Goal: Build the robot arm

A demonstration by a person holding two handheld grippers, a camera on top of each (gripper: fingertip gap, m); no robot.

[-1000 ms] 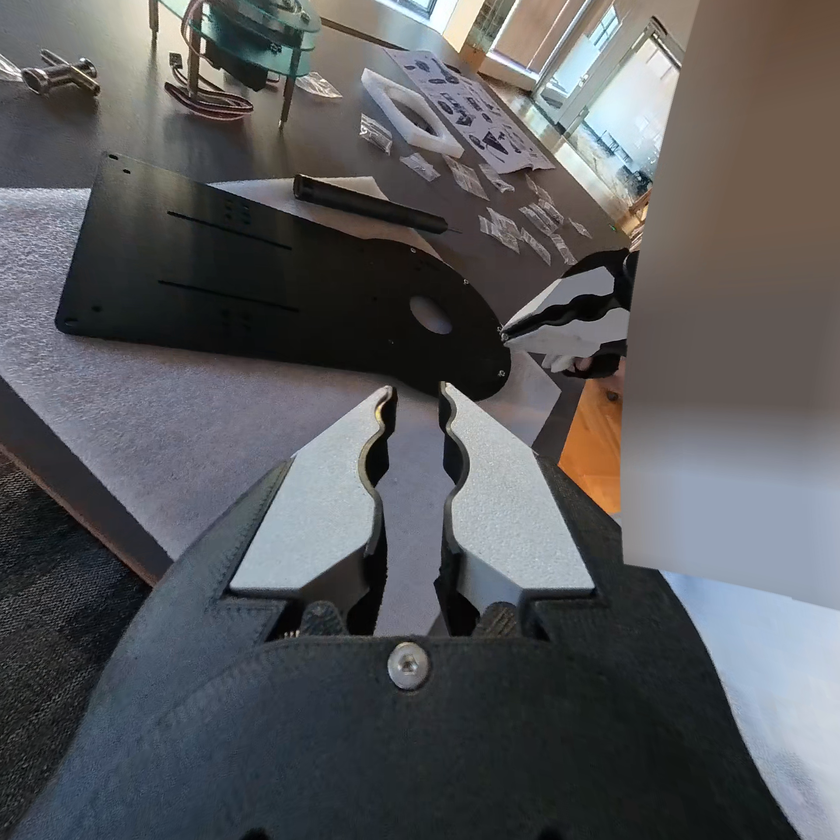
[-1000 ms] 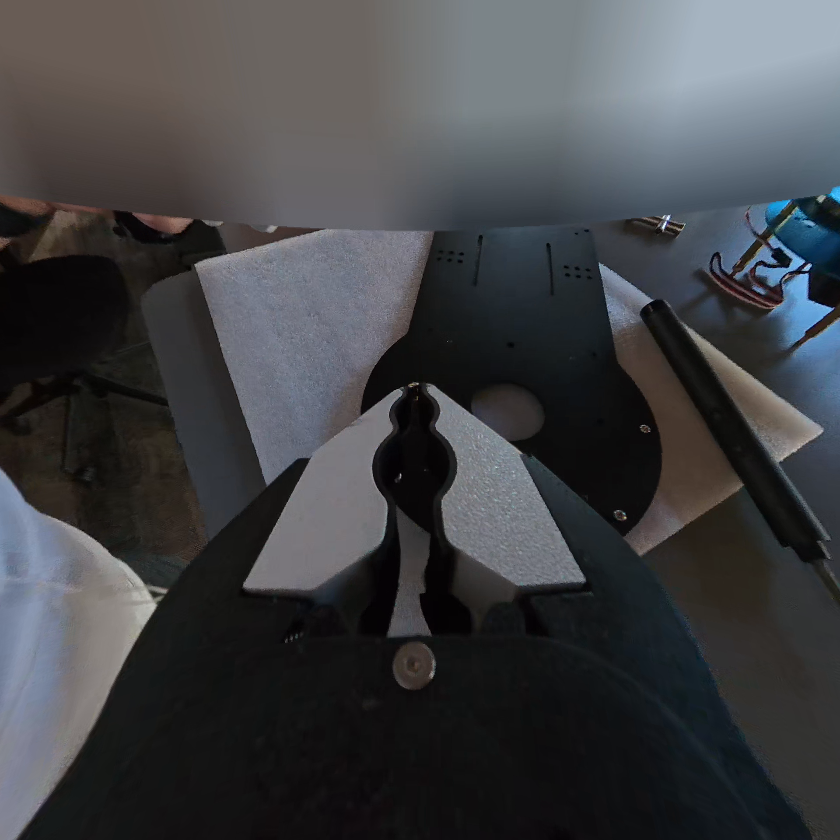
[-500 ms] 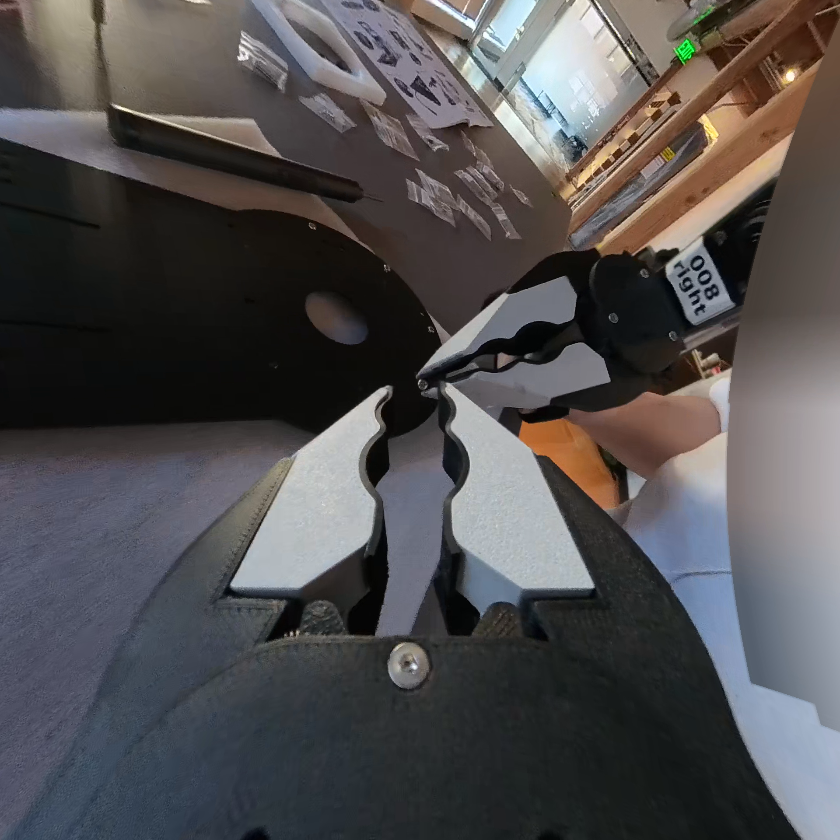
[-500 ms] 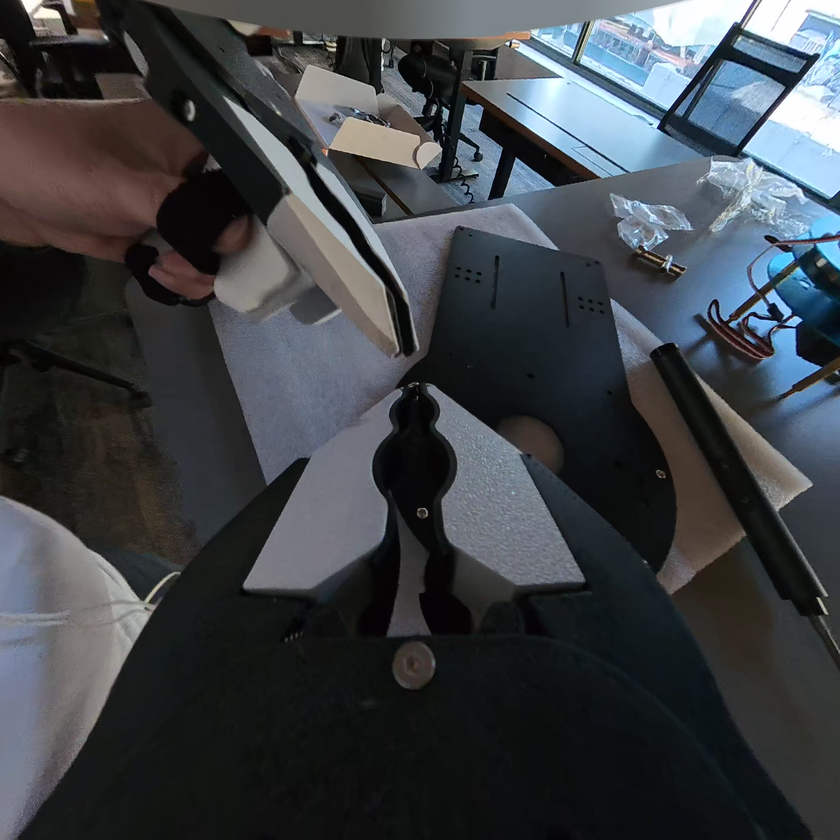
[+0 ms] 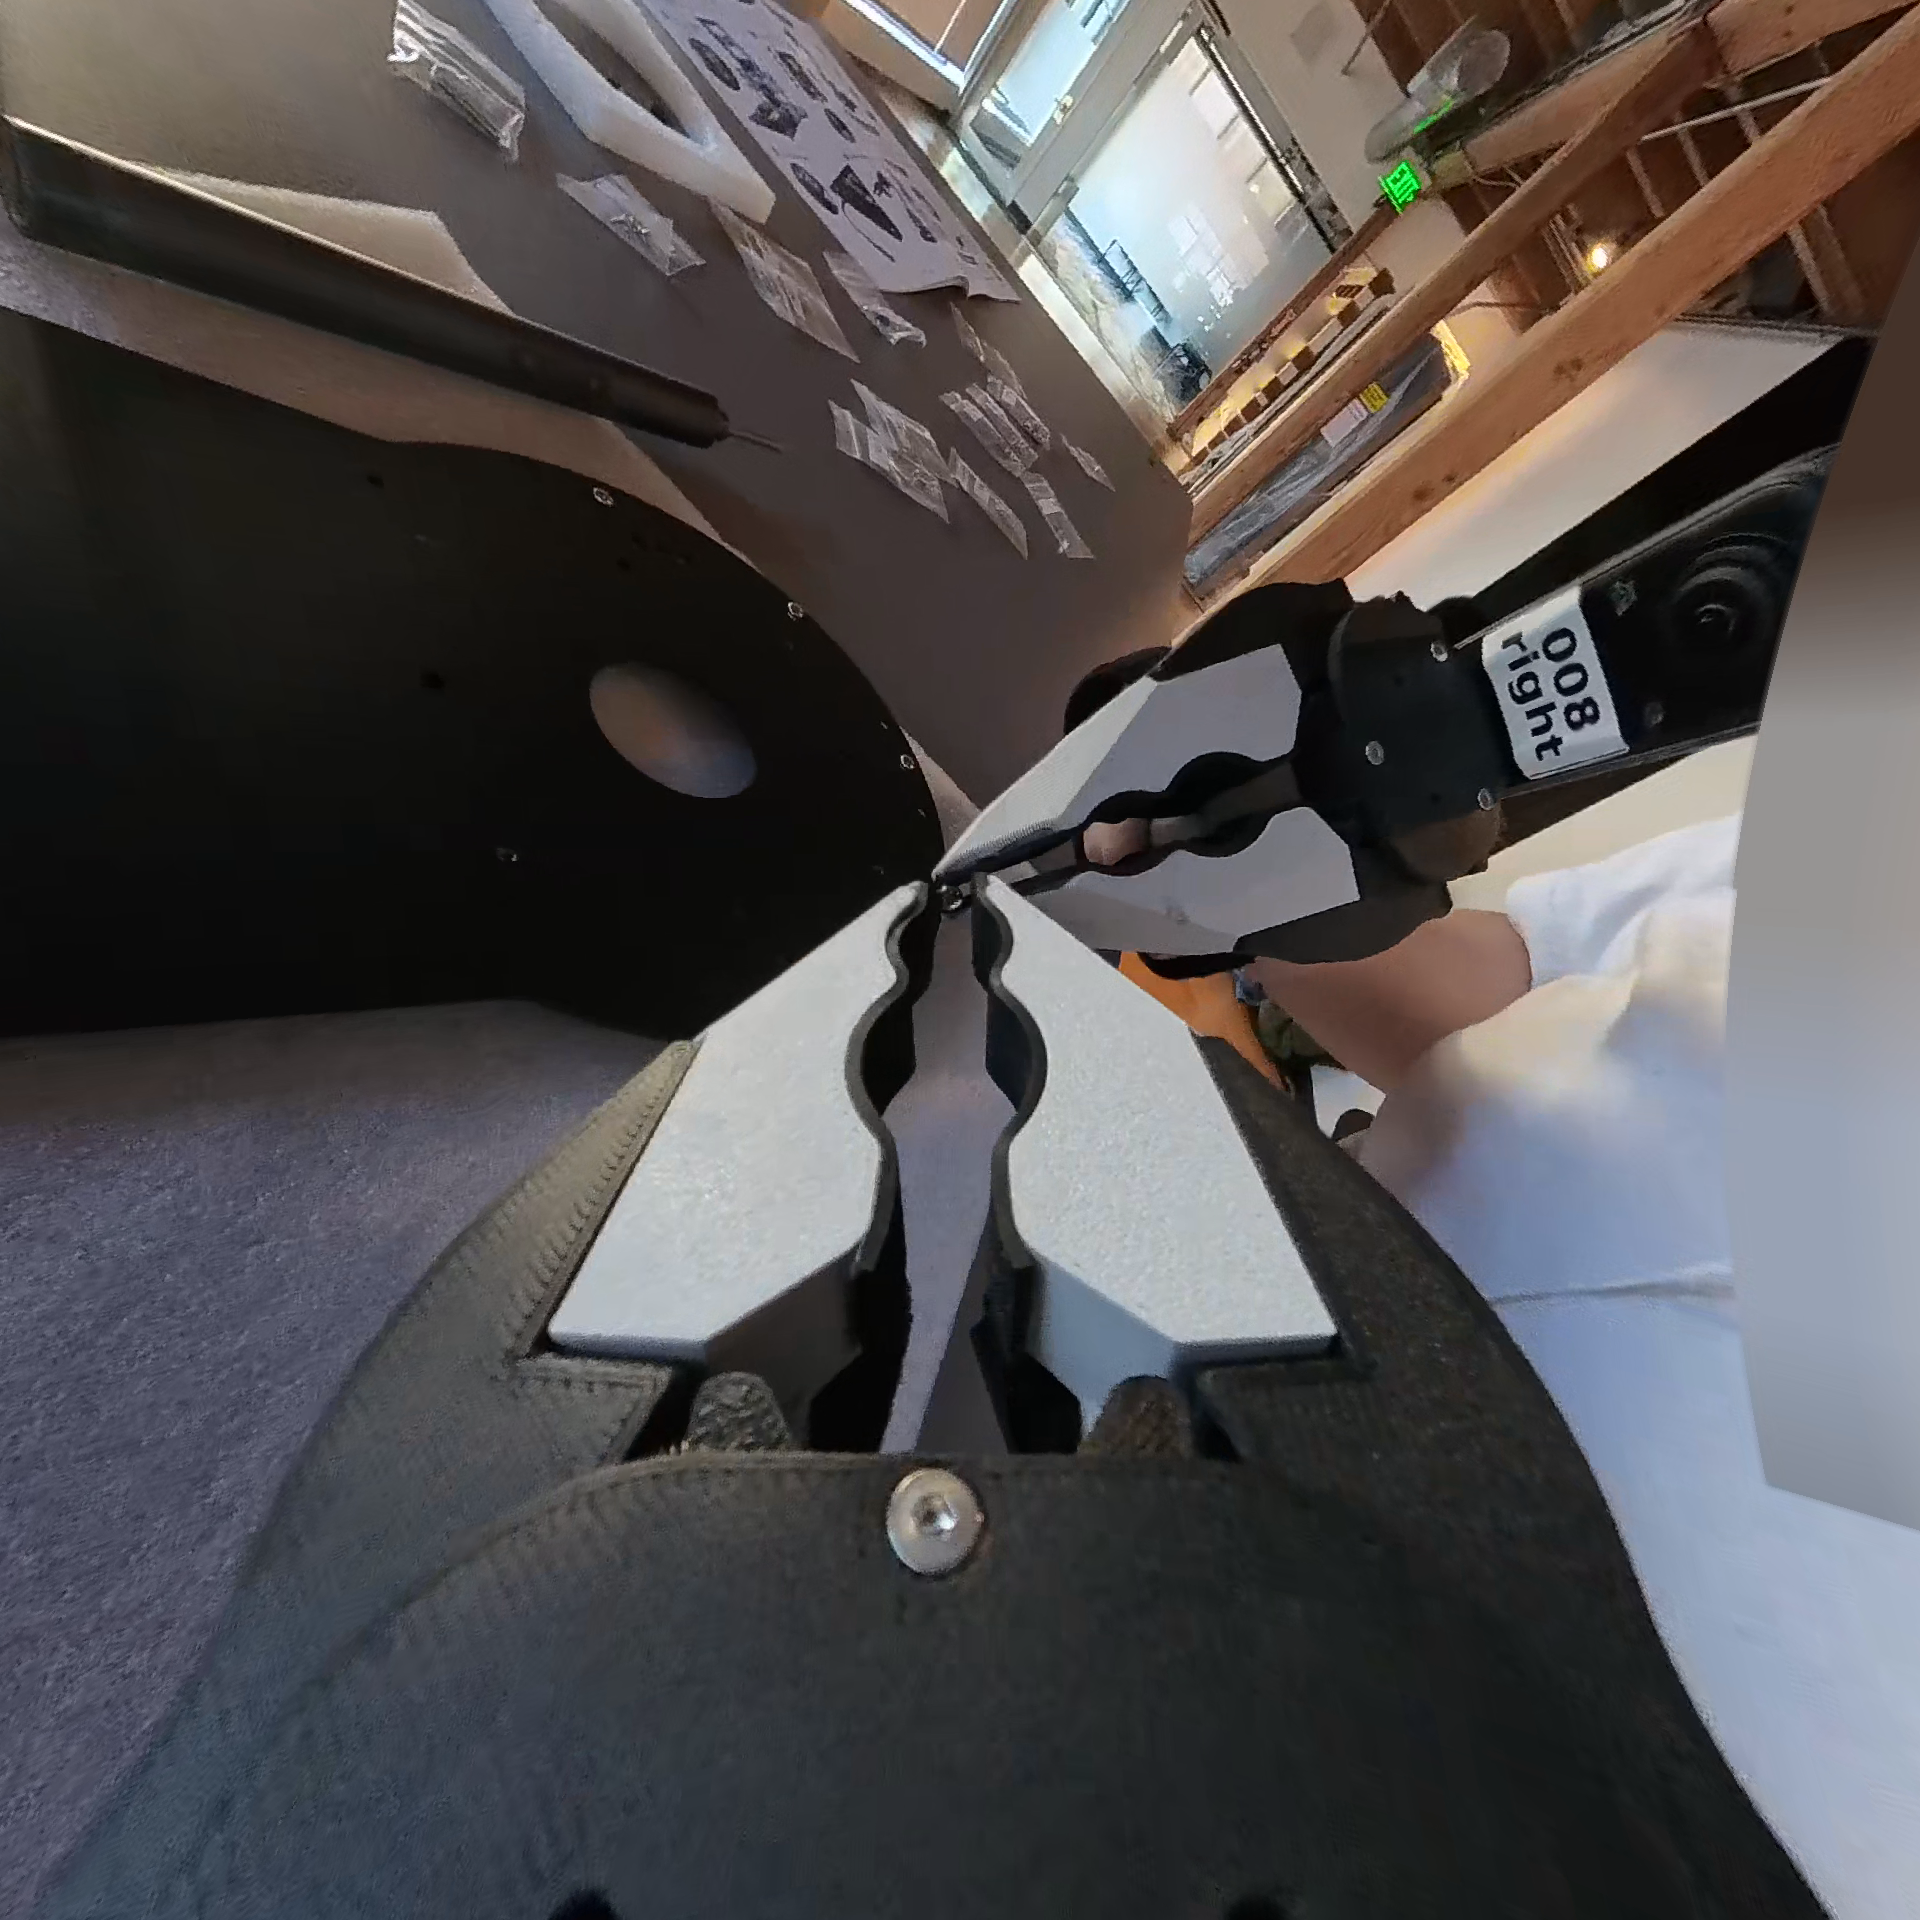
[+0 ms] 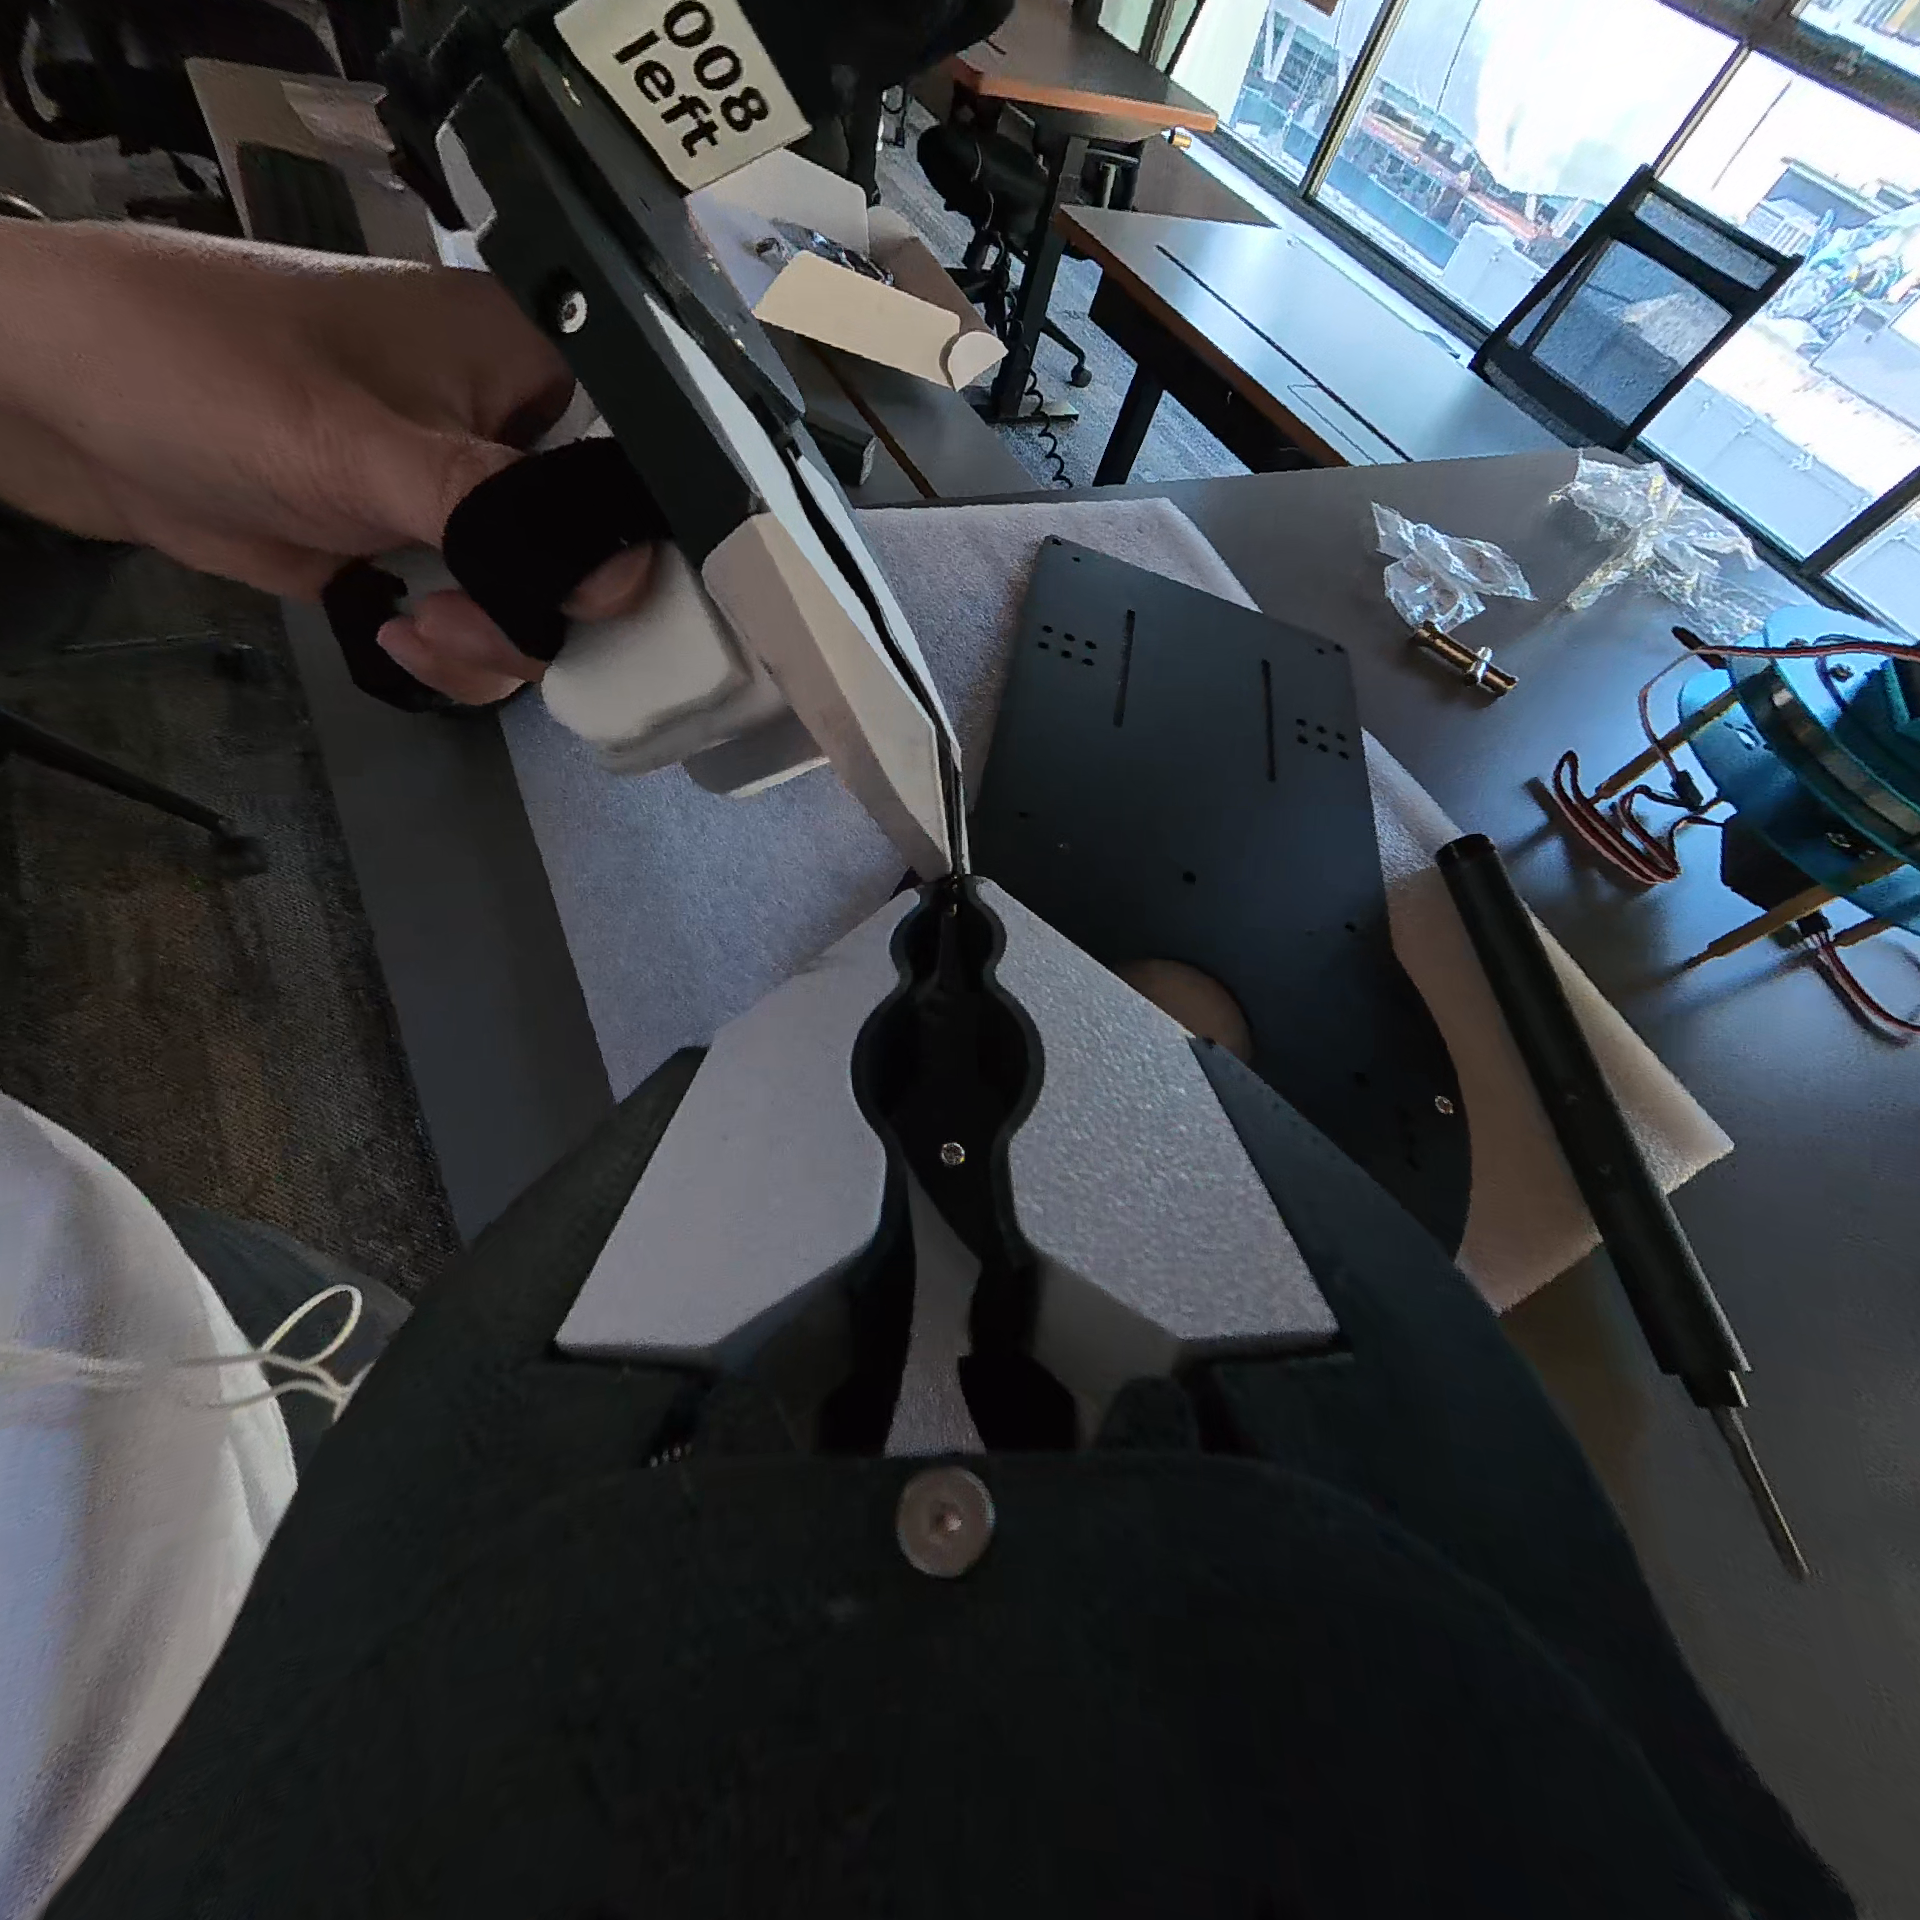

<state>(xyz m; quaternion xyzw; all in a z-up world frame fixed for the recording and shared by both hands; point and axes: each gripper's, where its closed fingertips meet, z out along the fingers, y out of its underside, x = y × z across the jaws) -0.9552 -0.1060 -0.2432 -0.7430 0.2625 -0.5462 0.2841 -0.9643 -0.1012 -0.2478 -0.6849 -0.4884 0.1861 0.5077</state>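
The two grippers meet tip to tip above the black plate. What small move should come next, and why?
Probably close the left gripper: its fingertips stand slightly apart around a tiny screw pinched in the shut right gripper, above the black plate.

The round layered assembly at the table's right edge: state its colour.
Translucent teal-blue assembly on brass-coloured legs, with red wiring beside it; clearest in the right wrist view.

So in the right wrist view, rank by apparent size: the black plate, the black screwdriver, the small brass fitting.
1. Black plate, largest by far.
2. Black screwdriver, long but thin.
3. Brass fitting, smallest; it lies farther from the camera, which shrinks it somewhat.
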